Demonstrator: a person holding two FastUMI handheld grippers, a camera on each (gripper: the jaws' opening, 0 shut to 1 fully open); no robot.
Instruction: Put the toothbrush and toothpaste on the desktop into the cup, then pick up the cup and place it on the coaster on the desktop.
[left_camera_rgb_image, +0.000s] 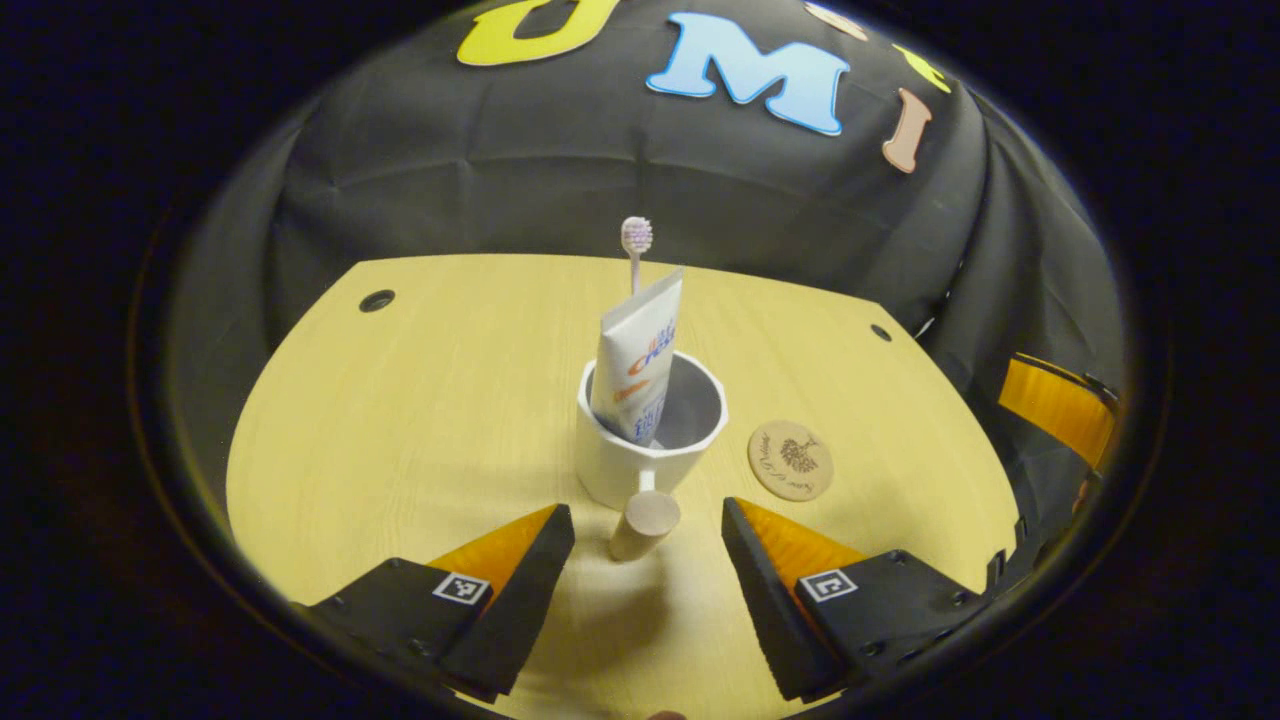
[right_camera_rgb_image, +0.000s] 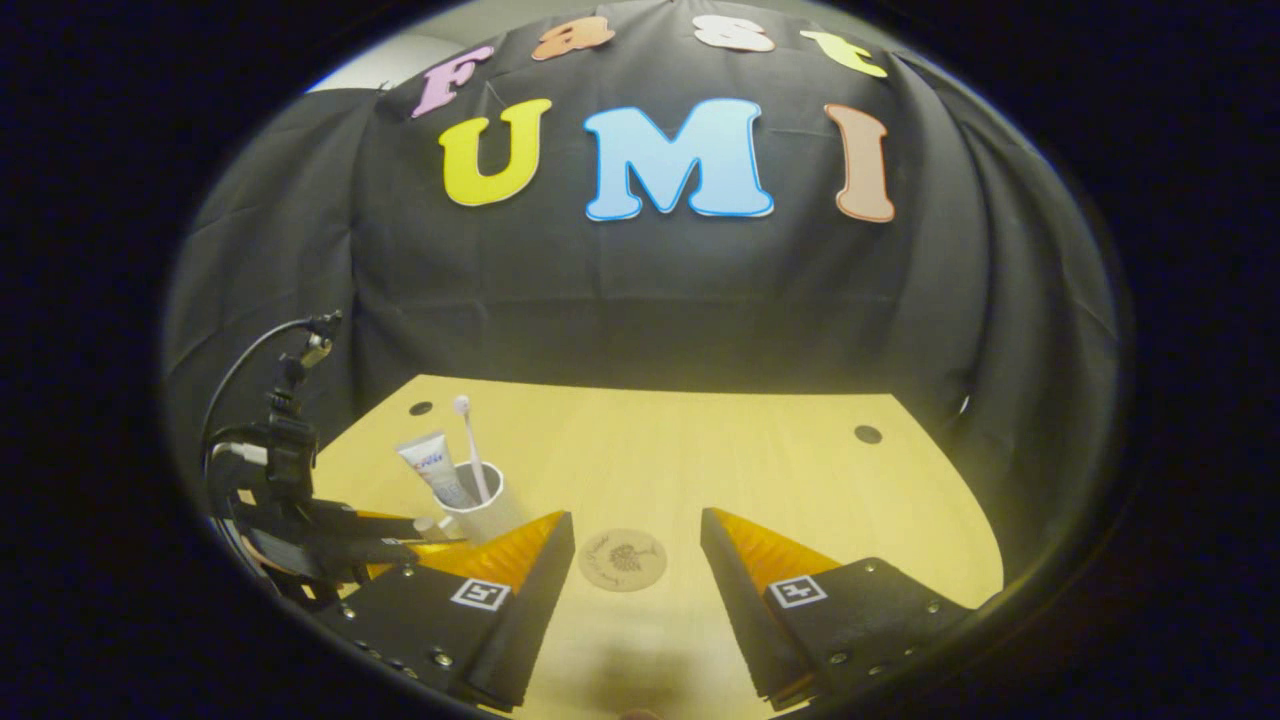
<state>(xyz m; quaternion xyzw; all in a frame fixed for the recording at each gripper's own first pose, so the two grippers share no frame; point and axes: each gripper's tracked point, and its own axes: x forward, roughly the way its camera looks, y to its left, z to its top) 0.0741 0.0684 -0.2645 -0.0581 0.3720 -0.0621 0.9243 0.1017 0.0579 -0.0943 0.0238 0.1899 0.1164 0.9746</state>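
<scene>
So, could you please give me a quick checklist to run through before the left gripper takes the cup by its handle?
1. Toothbrush in the cup: ok.
2. Toothpaste in the cup: ok.
3. Left gripper jaws open: ok.
4. Handle between the jaws: ok; not yet gripped.
5. Coaster bare, right of the cup: ok.
6. Right gripper open, holding nothing: ok.

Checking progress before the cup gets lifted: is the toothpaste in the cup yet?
In: the white toothpaste tube stands upright inside the white cup, beside the pink toothbrush.
</scene>
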